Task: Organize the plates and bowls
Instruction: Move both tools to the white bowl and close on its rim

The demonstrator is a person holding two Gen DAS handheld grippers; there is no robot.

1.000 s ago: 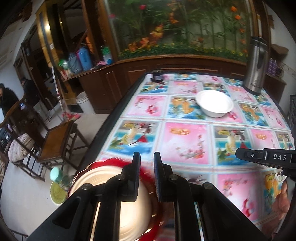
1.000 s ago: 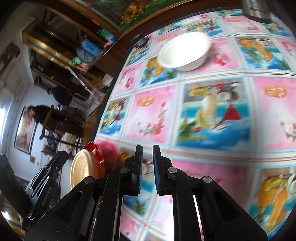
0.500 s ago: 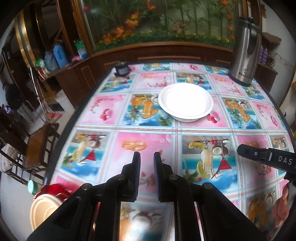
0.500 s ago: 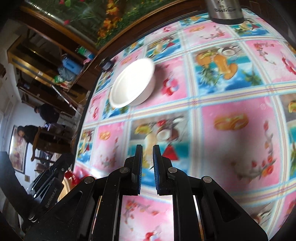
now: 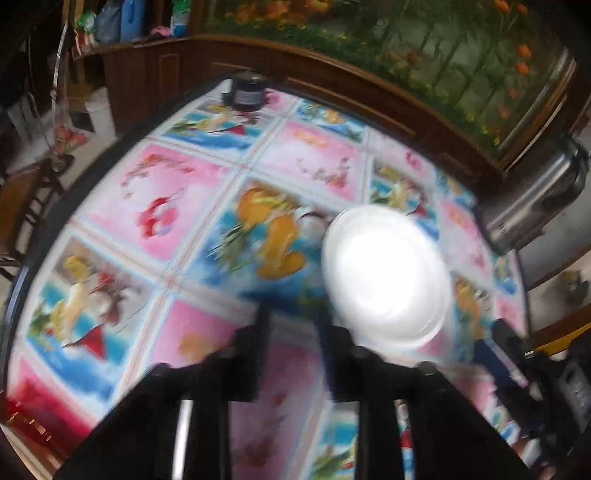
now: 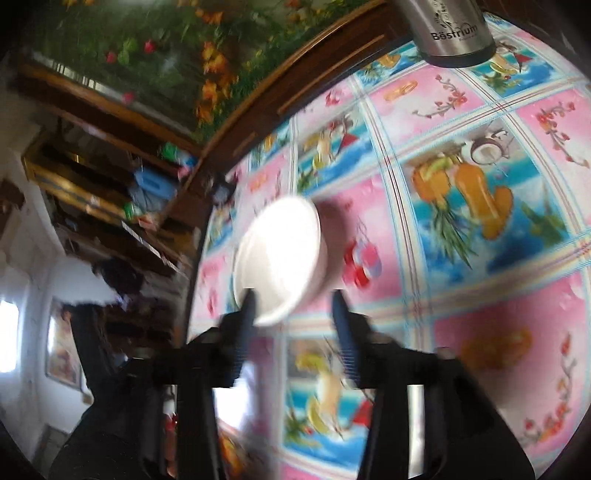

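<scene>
A white bowl stands on the picture-patterned tablecloth, blurred by motion in both views. My left gripper is just short of the bowl's left rim; its jaws are opening and nothing is between them. In the right wrist view the bowl sits right ahead of my right gripper, whose jaws are also opening. The bowl's near rim shows between the tips, and the pads do not press on it. The right gripper also shows at the left view's right edge. A red plate's edge peeks in at the lower left.
A steel thermos stands at the far end of the table, right of the bowl. A small dark object sits at the far left corner. A wooden cabinet with flowers borders the table. Chairs stand off the left edge.
Both grippers have swung toward the white bowl, which now looks much larger and closer. Both pairs of jaws have gone from shut to parted. The red plate has slipped almost out of the left view.
</scene>
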